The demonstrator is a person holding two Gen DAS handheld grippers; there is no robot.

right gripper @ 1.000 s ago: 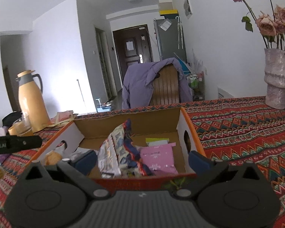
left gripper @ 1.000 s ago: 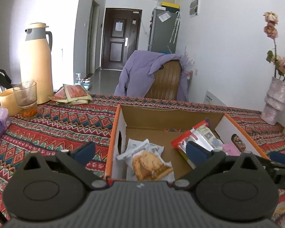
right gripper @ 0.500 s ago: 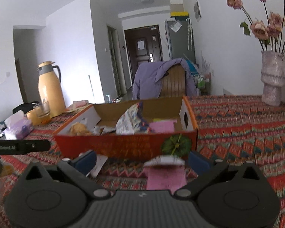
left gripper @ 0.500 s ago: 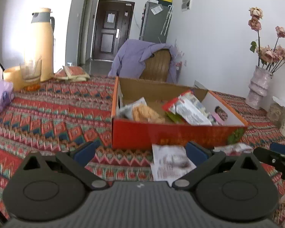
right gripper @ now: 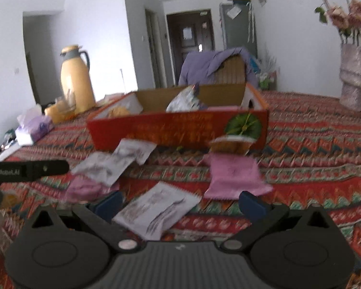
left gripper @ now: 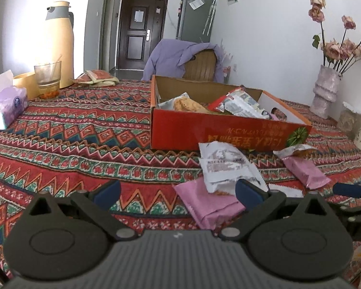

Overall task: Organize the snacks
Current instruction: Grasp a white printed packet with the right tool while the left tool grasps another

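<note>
Landmark: the open red cardboard box (left gripper: 219, 130) on the patterned woven tablecloth (left gripper: 84, 130). In box: a clear-wrapped pastry (left gripper: 187, 104) at left, a red-edged printed packet (left gripper: 238, 103) right of it. Before box: a white printed wrapper (left gripper: 226, 166) lying partly on a pink flat packet (left gripper: 209, 204); right of those, a second pink packet (left gripper: 305, 171). Left of box: a purple tissue pack (left gripper: 4, 106), a glass tumbler (left gripper: 47, 79), a cream thermos jug (left gripper: 59, 43) behind it. Behind box: a wooden chair draped with a lilac garment (left gripper: 180, 57). Right of box: a pale ribbed vase of dried roses (left gripper: 325, 94).

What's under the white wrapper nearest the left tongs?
The white wrapper lies across the far end of a pink packet on the patterned tablecloth. The packet's near end shows; what its covered end or the cloth beneath holds cannot be seen.
</note>
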